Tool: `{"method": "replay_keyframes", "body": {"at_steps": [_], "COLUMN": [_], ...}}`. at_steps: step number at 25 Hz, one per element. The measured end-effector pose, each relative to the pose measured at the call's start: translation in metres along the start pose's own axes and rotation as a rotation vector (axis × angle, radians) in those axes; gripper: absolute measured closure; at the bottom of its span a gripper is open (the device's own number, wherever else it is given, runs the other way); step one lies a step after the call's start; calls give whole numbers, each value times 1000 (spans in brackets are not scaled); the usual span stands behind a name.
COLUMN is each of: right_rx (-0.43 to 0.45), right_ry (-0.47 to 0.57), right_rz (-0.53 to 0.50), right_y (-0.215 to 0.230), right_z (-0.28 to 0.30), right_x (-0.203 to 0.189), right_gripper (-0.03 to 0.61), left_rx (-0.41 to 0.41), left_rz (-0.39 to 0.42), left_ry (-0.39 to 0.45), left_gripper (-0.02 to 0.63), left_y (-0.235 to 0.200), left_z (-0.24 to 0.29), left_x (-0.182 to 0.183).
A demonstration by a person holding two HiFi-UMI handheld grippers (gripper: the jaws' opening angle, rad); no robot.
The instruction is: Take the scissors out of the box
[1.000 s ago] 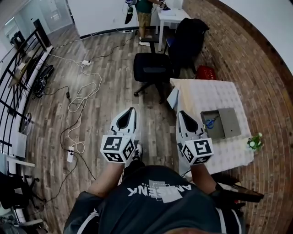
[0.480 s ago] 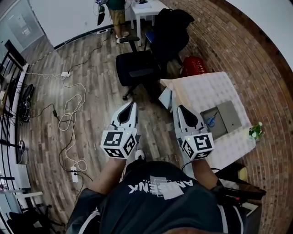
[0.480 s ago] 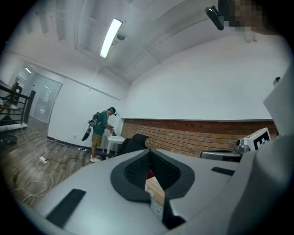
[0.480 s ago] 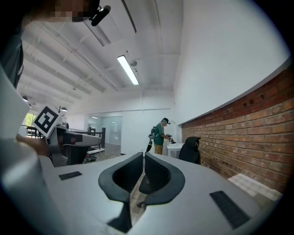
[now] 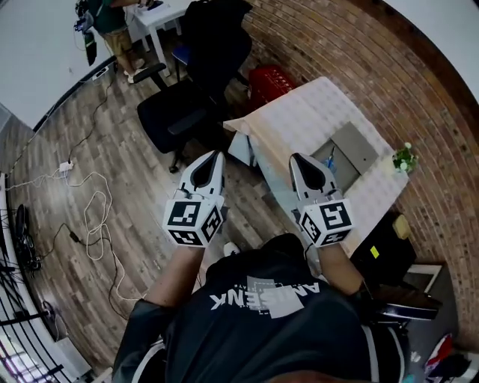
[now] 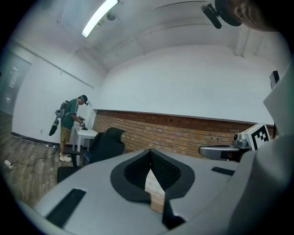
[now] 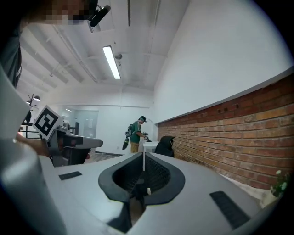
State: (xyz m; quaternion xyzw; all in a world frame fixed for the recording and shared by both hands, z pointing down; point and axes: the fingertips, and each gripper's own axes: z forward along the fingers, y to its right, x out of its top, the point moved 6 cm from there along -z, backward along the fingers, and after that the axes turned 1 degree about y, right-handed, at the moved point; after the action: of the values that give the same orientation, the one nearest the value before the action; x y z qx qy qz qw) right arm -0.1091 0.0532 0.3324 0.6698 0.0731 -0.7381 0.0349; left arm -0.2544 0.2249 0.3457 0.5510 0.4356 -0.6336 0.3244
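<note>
An open grey box (image 5: 352, 148) lies on the white-clothed table (image 5: 299, 120) ahead and to the right in the head view. The blue-handled scissors (image 5: 330, 161) show as a small blue patch inside it. My right gripper (image 5: 299, 158) (image 7: 144, 157) is held level over the table's near edge, just left of the box, shut and empty. The left gripper (image 5: 214, 157) (image 6: 149, 153) hovers over the wooden floor beside the table's corner, also shut with nothing in it. Neither gripper view shows the box.
A black office chair (image 5: 176, 112) and a red bag (image 5: 271, 78) stand beyond the table. A small potted plant (image 5: 405, 157) sits at the table's right end. Cables (image 5: 86, 217) trail across the floor at left. A person (image 5: 112, 22) works at a white desk far back.
The view has swung right, so the table and box now lie ahead instead of at the right. Both grippers came along level, staying shut, the right one reaching the table's edge.
</note>
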Motion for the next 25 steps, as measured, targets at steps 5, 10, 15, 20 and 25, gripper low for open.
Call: {"method": "replay_keyframes", "body": {"at_steps": [5,10,15,20,25], "right_rx": [-182,-319,-470,-548,-601], "right_ry": [-28,-53,-105,-175,-229], "right_rz": [33,63,123,157,238], "right_y": [47,100,149,195,235], "right_z": [-13,-30,-52,-64,-70], "right_x": [-13,-31,-61,-98,-138], "right_gripper": [535,534,534,534,534], "left_rx": [-173,-328,-455,-474,-525], "left_rz": [3,5,59,78,98], "left_ry": [-66,-113,-169,-241,-354], "left_gripper": [601,601,601,601,601], "left_y": [22,56,96,124,152], "left_z": [63,127,179,229,278], "left_x": [-15,-27,-44,-78,-118]}}
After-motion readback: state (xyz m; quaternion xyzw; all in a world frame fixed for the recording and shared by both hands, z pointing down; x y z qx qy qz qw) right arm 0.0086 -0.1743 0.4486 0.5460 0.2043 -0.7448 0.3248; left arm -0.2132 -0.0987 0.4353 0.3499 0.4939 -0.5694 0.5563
